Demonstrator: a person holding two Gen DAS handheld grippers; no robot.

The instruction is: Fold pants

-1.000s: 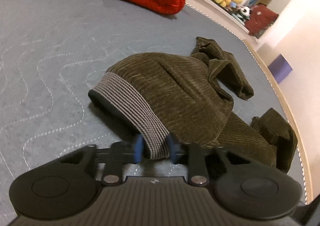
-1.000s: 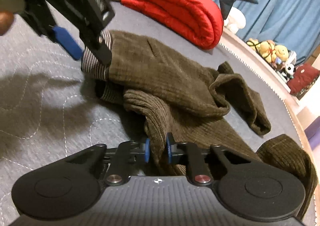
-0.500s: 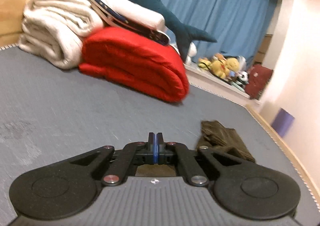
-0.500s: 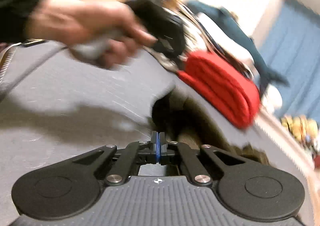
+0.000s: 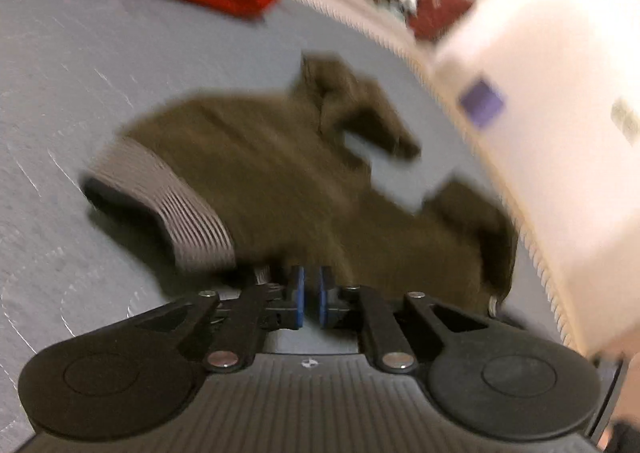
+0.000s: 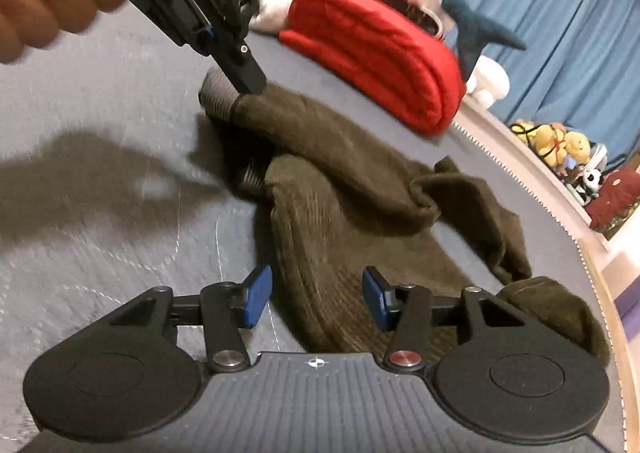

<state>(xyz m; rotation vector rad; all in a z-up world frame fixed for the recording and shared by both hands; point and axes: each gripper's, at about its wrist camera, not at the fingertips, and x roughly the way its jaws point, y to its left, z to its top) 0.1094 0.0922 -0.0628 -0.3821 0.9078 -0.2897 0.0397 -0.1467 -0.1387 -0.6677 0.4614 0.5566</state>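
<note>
Ribbed corduroy pants (image 6: 360, 189), quilted mattress (image 6: 100, 261)

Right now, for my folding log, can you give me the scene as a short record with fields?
surface: grey quilted bed
pants: brown, crumpled, unfolded
waistband: grey striped
left gripper: jaws opening, narrow gap, nothing seen between
right gripper: jaws opening wide, pants fabric between, not pressed
behind: rolled red blanket

The crumpled brown corduroy pants (image 6: 360, 189) lie on the grey quilted bed (image 6: 100, 253) near its right edge; the folded red blanket (image 6: 372, 53) lies behind them.
</note>
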